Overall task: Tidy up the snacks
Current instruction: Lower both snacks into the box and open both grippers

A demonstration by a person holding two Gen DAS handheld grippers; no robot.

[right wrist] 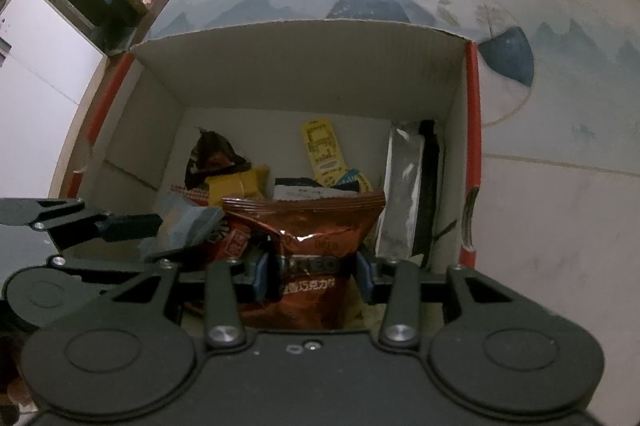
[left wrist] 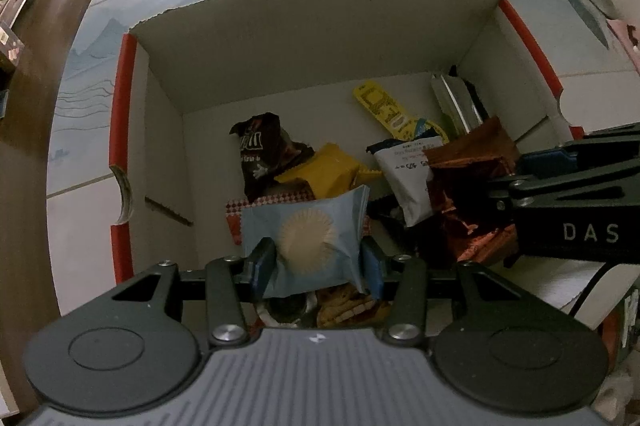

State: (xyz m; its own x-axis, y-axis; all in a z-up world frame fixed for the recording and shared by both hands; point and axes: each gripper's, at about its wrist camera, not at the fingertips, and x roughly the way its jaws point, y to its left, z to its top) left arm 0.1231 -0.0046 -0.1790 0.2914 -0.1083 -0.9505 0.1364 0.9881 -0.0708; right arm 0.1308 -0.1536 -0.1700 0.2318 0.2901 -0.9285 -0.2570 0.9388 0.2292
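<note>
Both grippers reach down into an open cardboard box (left wrist: 320, 38) (right wrist: 300, 66) with red edges. My left gripper (left wrist: 316, 266) is shut on a light blue snack packet (left wrist: 308, 242) printed with a pale round cake, held above the pile. My right gripper (right wrist: 314, 276) is shut on a copper-red snack bag (right wrist: 316, 246). The right gripper (left wrist: 560, 194) shows at the right of the left wrist view with that bag (left wrist: 468, 186). The left gripper (right wrist: 132, 226) with the blue packet (right wrist: 184, 222) shows at the left of the right wrist view.
Inside the box lie a brown candy bag (left wrist: 264, 154), a yellow packet (left wrist: 332, 170), a white pouch (left wrist: 404, 170), a yellow strip pack (left wrist: 384, 106) and a silver pack (right wrist: 404, 194) against the right wall. The box stands on a blue-patterned tablecloth (right wrist: 520, 38).
</note>
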